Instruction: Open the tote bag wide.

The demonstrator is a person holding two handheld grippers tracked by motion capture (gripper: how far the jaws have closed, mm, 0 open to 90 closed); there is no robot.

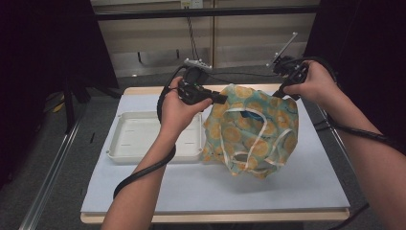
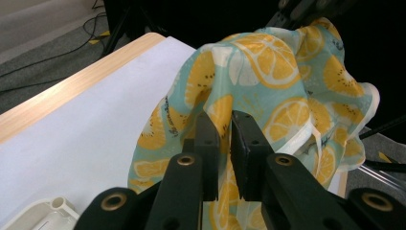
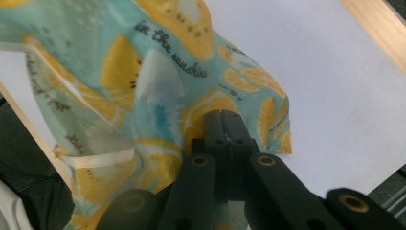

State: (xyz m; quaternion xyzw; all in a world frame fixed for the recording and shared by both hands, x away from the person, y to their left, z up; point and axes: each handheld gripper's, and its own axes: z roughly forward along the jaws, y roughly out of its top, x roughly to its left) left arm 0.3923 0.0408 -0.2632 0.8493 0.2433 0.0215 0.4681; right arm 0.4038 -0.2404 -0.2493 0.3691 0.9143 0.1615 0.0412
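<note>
A thin cloth bag (image 1: 251, 134) in teal with orange citrus slices and pale handles hangs above the table between my two grippers. My left gripper (image 1: 221, 99) is at the bag's upper left corner. In the left gripper view its jaws (image 2: 226, 120) stand a narrow gap apart, with the cloth (image 2: 268, 72) running between them. At the bag's upper right corner my right gripper (image 1: 282, 93) is shut on the cloth. In the right gripper view its jaws (image 3: 222, 115) meet tightly on a fold of the printed cloth (image 3: 143, 72). The bag's bottom rests on the white mat.
An empty white tray (image 1: 119, 153) lies on the white mat (image 1: 215, 191) left of the bag, and its corner (image 2: 43, 213) is in the left gripper view. The wooden table edge (image 1: 143, 90) runs along the far side. Black cables trail from both grippers.
</note>
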